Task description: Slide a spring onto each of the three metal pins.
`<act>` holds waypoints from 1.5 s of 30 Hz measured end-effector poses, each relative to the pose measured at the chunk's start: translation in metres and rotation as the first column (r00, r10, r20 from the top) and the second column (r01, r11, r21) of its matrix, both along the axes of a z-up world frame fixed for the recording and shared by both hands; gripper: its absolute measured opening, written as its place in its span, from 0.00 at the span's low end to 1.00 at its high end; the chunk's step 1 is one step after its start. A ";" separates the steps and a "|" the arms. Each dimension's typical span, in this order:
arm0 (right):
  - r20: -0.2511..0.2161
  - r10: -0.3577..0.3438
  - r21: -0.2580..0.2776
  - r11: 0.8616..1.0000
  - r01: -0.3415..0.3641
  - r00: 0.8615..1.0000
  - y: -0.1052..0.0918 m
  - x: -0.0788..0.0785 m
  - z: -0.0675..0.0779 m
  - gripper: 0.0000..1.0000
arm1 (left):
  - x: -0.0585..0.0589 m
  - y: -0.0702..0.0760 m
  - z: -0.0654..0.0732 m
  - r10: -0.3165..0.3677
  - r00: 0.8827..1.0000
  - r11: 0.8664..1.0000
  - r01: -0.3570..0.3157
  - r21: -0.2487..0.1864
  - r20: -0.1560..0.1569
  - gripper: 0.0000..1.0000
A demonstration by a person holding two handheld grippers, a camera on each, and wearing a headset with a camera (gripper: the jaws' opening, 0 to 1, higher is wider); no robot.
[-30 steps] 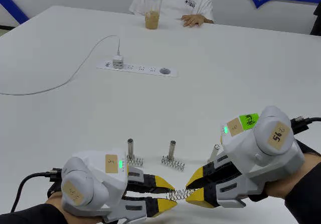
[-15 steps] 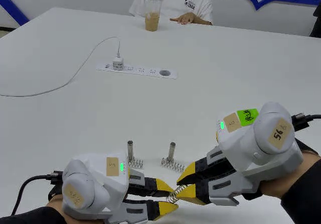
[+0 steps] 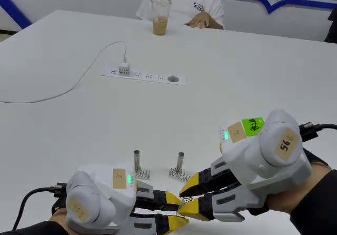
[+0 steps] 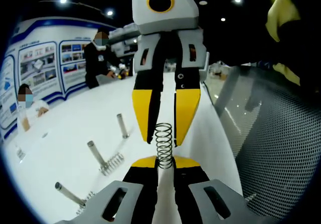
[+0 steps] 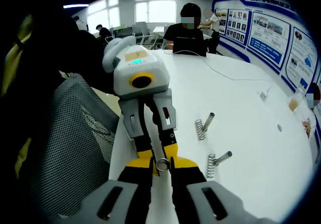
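A small steel spring (image 3: 182,209) hangs above the table's near edge between my two grippers. My left gripper (image 3: 177,212) is shut on one end of the spring (image 4: 163,144). My right gripper (image 3: 188,195) faces it, and its yellow fingers (image 4: 142,111) close around the other end, seen end-on as a ring (image 5: 161,164). Three metal pins stand upright on the table: the far one (image 4: 122,125), the middle one (image 4: 95,152) and the near one (image 4: 67,194). Loose springs (image 3: 142,173) (image 3: 179,175) lie at the feet of two pins (image 3: 137,159) (image 3: 180,160). My right gripper hides the third pin in the head view.
A white power strip (image 3: 145,74) with a plugged-in cable (image 3: 79,77) lies mid-table. At the far edge stands a plastic cup (image 3: 160,15) of drink, in front of a seated person (image 3: 184,3). A mesh chair back (image 5: 75,133) is close beside the grippers.
My right gripper has moved left and down toward the left gripper, so their tips now meet around the spring. The pins and loose springs have not moved.
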State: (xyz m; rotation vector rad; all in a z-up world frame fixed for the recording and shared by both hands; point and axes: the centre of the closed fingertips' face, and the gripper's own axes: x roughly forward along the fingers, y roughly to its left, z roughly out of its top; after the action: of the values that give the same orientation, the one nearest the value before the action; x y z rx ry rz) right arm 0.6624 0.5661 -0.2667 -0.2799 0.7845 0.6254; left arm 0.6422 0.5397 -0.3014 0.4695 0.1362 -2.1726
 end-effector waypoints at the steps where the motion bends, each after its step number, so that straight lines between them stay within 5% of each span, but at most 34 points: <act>1: -0.002 0.000 -0.006 1.000 0.000 1.000 -0.001 0.000 -0.001 0.15 | 0.000 0.000 0.000 0.000 1.000 1.000 0.000 0.000 -0.001 0.11; 23: -0.008 -0.005 -0.042 0.999 0.005 1.000 -0.007 -0.001 -0.005 0.12 | 0.002 -0.003 0.003 0.014 1.000 1.000 -0.014 -0.010 -0.008 0.12; 45: 0.010 -0.105 -0.063 0.992 0.106 0.994 -0.043 -0.006 0.008 0.12 | 0.023 0.005 0.002 0.106 0.994 0.994 -0.106 0.009 -0.039 0.27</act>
State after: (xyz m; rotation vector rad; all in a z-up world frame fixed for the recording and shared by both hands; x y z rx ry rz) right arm 0.6565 0.5235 -0.2587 -0.2961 0.8088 0.5004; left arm 0.6654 0.5446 -0.2994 0.4140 0.1859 -2.0787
